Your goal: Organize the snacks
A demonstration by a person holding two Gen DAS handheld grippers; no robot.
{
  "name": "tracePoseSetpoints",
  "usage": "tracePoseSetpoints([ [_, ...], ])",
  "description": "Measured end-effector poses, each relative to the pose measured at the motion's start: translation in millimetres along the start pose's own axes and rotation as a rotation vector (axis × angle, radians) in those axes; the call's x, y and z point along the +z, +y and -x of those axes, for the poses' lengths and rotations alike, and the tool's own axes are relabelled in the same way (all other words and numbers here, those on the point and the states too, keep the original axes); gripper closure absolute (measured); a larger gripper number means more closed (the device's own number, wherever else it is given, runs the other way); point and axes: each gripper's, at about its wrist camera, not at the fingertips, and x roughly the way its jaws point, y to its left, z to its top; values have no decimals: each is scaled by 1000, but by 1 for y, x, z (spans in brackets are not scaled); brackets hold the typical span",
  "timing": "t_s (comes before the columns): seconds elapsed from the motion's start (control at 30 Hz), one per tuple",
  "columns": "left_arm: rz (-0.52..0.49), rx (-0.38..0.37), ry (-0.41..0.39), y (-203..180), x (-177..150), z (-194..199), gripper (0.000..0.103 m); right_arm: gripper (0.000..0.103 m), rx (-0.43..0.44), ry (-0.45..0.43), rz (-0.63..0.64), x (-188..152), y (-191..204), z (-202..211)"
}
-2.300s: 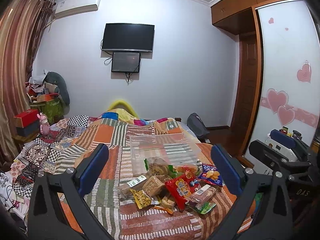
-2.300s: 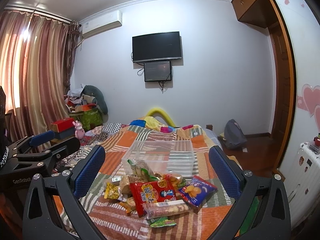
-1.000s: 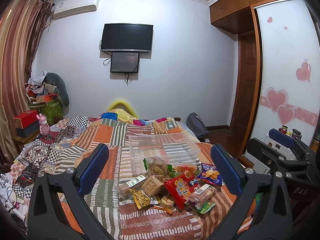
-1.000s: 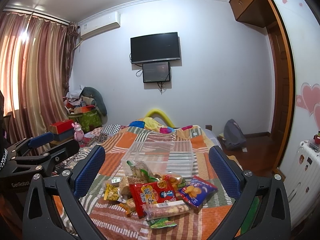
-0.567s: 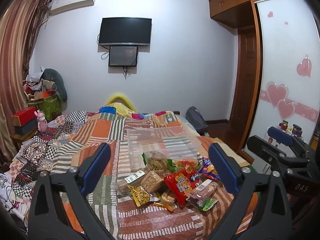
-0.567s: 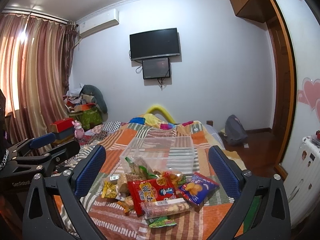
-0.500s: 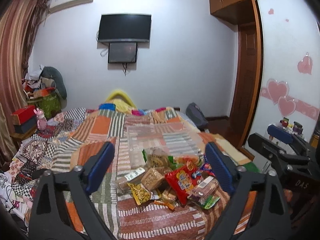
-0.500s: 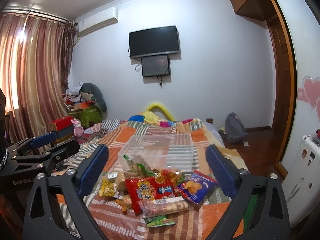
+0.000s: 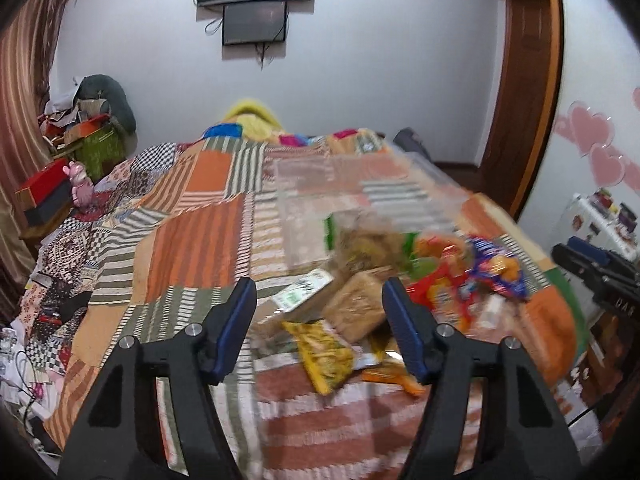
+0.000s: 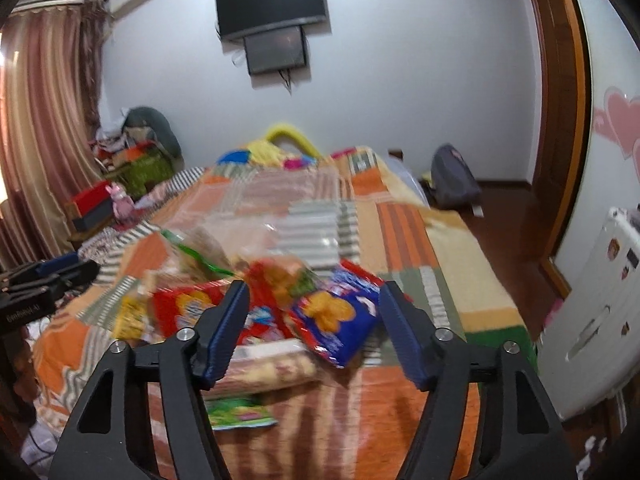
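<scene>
A pile of snack packets lies on the patchwork bed. My left gripper (image 9: 318, 308) is open and empty above a brown bread packet (image 9: 358, 306) and a yellow packet (image 9: 322, 354). My right gripper (image 10: 314, 312) is open and empty above a blue chip bag (image 10: 334, 320), with a red bag (image 10: 188, 304) to its left and a clear roll packet (image 10: 272, 368) below. A clear plastic box (image 9: 340, 192) stands behind the pile; it also shows in the right wrist view (image 10: 280, 208). Both views are blurred.
The bedspread (image 9: 192, 248) stretches left and back. A red box (image 9: 44, 188) and a pink toy (image 9: 80, 184) sit at the left of the bed. A white cabinet (image 10: 600, 312) stands at the right. The right gripper (image 9: 600, 268) shows at the left view's right edge.
Both grippers have tilted down and moved in close over the snack pile. Their jaws stand narrower than before but still open.
</scene>
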Motion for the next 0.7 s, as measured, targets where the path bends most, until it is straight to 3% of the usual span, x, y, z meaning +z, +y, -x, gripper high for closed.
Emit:
tracePoseSetpoints([
  [0.17, -14, 6, 74, 23, 3, -35, 38, 42, -13, 73, -25, -4, -17, -16],
  [0.5, -84, -87, 265, 39, -2, -112, 38, 41, 27, 182, -60, -9, -26, -48],
  [0.7, -135, -135, 277, 28, -1, -134, 36, 22, 31, 200, -63, -8, -22, -57],
])
